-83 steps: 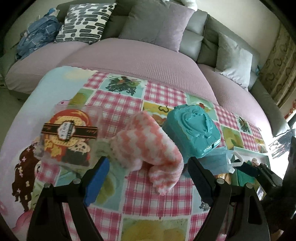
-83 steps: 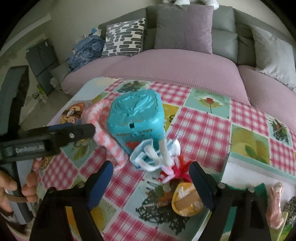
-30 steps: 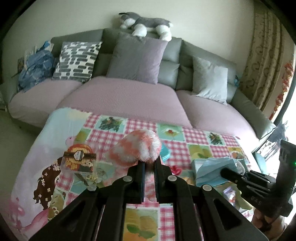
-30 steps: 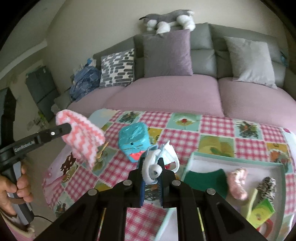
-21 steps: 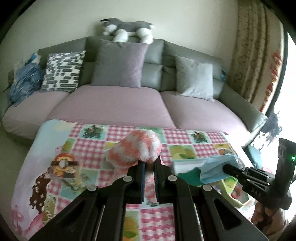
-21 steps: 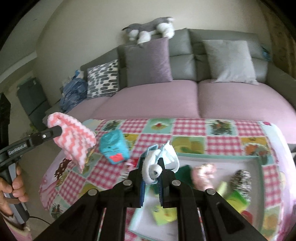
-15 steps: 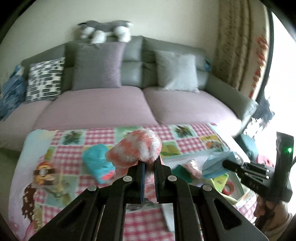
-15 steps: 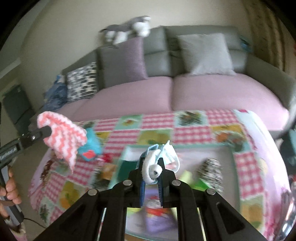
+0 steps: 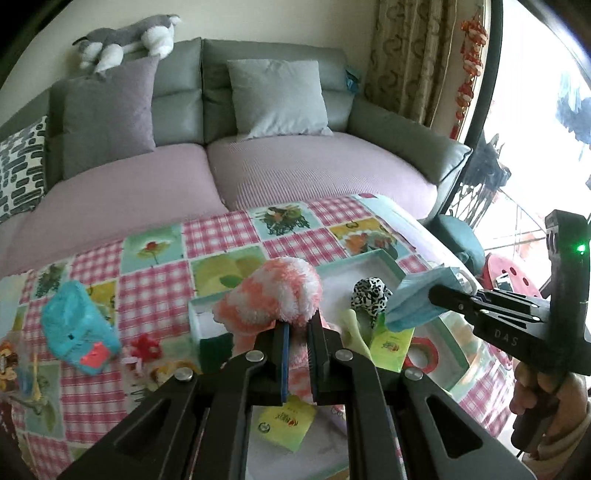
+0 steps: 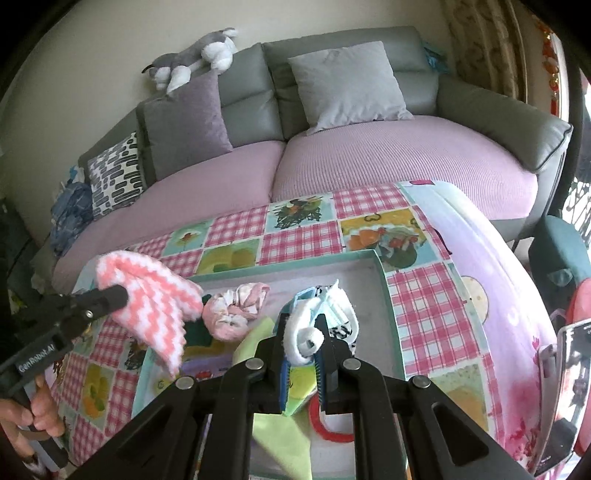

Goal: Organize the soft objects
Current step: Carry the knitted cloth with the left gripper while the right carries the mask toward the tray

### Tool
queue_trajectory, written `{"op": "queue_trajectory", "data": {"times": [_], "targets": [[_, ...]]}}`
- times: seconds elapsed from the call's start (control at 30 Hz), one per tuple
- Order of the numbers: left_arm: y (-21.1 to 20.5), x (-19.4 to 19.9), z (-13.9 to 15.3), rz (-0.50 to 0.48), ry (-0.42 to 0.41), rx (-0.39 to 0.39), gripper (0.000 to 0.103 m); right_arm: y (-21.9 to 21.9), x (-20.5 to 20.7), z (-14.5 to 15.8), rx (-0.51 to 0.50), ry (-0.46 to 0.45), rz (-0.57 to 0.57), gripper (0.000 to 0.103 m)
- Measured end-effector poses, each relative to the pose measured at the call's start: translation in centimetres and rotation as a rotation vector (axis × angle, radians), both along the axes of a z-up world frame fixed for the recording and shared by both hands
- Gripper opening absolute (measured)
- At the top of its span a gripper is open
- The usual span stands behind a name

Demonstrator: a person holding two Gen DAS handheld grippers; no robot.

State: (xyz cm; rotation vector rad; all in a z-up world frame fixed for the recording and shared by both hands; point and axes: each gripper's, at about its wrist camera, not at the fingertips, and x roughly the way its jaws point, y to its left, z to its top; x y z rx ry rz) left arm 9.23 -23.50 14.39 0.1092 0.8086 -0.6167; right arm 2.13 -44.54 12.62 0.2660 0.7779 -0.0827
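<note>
Closest to me, both tongs are clenched on soft things over the tray (image 10: 386, 291): the left tongs (image 9: 297, 328) pinch a fluffy pink-and-white cloth (image 9: 273, 295), the right tongs (image 10: 303, 341) a blue face mask (image 10: 325, 302). Inside the tray already lie a pink scrunchie (image 10: 236, 310) and a leopard-print scrunchie (image 9: 369, 295), so part of the sorting looks done, with these two still to be dropped in. Farther off on the checked desk (image 9: 221, 240), a turquoise box (image 9: 74, 328) and a small red flower piece (image 9: 146, 347) remain outside.

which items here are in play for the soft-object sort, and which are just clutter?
In play:
pink-white fuzzy cloth in left claw
blue face mask in right claw
tray
pink scrunchie

Clutter:
teal box
red tape ring
plush dog
</note>
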Motion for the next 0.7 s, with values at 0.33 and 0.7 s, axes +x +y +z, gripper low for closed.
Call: {"op": "queue_trajectory", "data": {"times": [0.33,0.7], "targets": [[-0.4,2.6,-3.2,0.039,0.065,-0.008,0.009,0.2,3.0,-1.5,0.031,-0.012,0.008,0.012],[0.4,4.0,-7.9,0.1,0.171,0.031,0.009,0.3,2.9,-4.1,0.046,0.045,0.0,0.015]]}}
